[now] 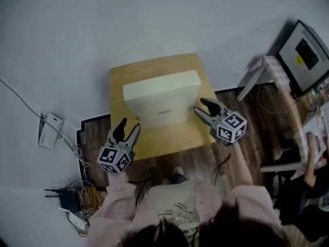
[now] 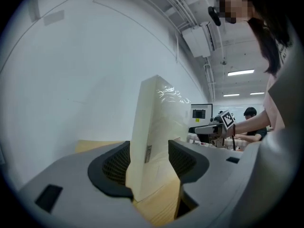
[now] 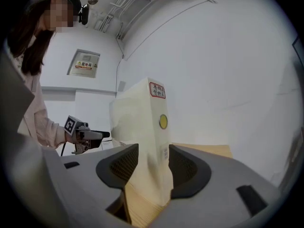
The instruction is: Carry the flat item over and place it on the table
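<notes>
Cream-coloured and flat, the cardboard box (image 1: 162, 94) lies on the small wooden table (image 1: 175, 138). The left gripper (image 1: 128, 128) is clamped on the box's near left corner. The right gripper (image 1: 199, 107) is clamped on its right-hand edge, below a round yellow sticker (image 3: 163, 121). Each gripper has the box's thickness pressed between its ribbed pads.

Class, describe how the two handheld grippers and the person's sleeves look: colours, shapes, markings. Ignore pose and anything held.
The left gripper and right gripper are grey, each with two black-padded jaws whose pads are mesh-textured. Each carries a white cube of black square markers. A thin dark cable trails below the right one. Both sleeves are pale pink.
</notes>
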### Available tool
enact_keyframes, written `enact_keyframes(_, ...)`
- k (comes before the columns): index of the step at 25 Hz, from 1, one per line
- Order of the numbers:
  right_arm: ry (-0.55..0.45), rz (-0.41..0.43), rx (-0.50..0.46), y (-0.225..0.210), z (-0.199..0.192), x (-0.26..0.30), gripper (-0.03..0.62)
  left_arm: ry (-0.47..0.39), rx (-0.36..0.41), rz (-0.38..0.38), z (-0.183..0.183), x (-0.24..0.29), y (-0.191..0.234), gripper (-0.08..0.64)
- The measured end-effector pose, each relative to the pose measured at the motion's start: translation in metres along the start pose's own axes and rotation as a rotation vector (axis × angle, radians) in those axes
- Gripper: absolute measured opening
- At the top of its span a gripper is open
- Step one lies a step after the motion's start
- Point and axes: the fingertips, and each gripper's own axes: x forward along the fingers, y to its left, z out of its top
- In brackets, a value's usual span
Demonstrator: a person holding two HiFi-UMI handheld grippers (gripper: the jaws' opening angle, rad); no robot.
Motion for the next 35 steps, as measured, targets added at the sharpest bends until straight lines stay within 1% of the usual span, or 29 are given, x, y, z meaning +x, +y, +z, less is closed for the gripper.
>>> enact_keyframes(1, -0.008, -0.009, 0.003, 0.003, 0.001, -0.001, 0.179, 0.005, 0.015, -0.007, 0.001, -0.001, -0.004, 0.241)
enact_keyframes(3, -0.017, -0.027, 0.006, 0.012, 0.002, -0.004, 0.144, 0.019, 0.036, -0.023, 0.002, -0.002, -0.01, 0.214)
enact_keyframes(5, -0.018, -0.047, 0.0, 0.021, 0.002, -0.007, 0.095, 0.031, 0.041, -0.041, 0.001, -0.005, -0.016, 0.185)
enact_keyframes(7, -0.021, -0.064, -0.009, 0.03, 0.002, -0.008, 0.072, 0.041, 0.045, -0.063, 0.0, -0.007, -0.022, 0.167)
enact_keyframes(8, -0.023, -0.069, -0.011, 0.035, 0.002, -0.008, 0.051, 0.046, 0.05, -0.072, -0.001, -0.009, -0.025, 0.158)
enact_keyframes(11, -0.029, -0.076, -0.009, 0.048, 0.0, -0.013, 0.051, 0.059, 0.062, -0.094, -0.004, -0.014, -0.035, 0.107)
enact_keyframes(12, -0.033, -0.075, -0.008, 0.052, -0.001, -0.014, 0.029, 0.061, 0.065, -0.103, -0.004, -0.016, -0.039, 0.098)
enact_keyframes(14, -0.043, -0.077, -0.006, 0.06, -0.001, -0.015, 0.026, 0.06, 0.07, -0.122, -0.005, -0.019, -0.045, 0.086)
enact_keyframes(16, -0.046, -0.077, -0.006, 0.067, -0.002, -0.017, 0.012, 0.061, 0.074, -0.139, -0.005, -0.023, -0.051, 0.055)
enact_keyframes(18, -0.047, -0.076, -0.01, 0.074, -0.002, -0.019, 0.012, 0.063, 0.076, -0.153, -0.006, -0.027, -0.057, 0.038)
enact_keyframes(20, -0.053, -0.081, -0.02, 0.08, 0.0, -0.021, 0.005, 0.063, 0.082, -0.16, -0.007, -0.031, -0.06, 0.031)
enact_keyframes(22, -0.062, -0.078, -0.029, 0.087, 0.003, -0.023, 0.003, 0.062, 0.087, -0.164, -0.007, -0.035, -0.063, 0.003)
enact_keyframes(26, -0.073, -0.073, -0.049, 0.101, 0.006, -0.028, -0.008, 0.053, 0.095, -0.174, -0.006, -0.045, -0.07, -0.008)
enact_keyframes(35, -0.088, -0.06, -0.087, 0.126, 0.012, -0.032, -0.006, 0.029, 0.113, -0.19, -0.002, -0.06, -0.082, -0.008)
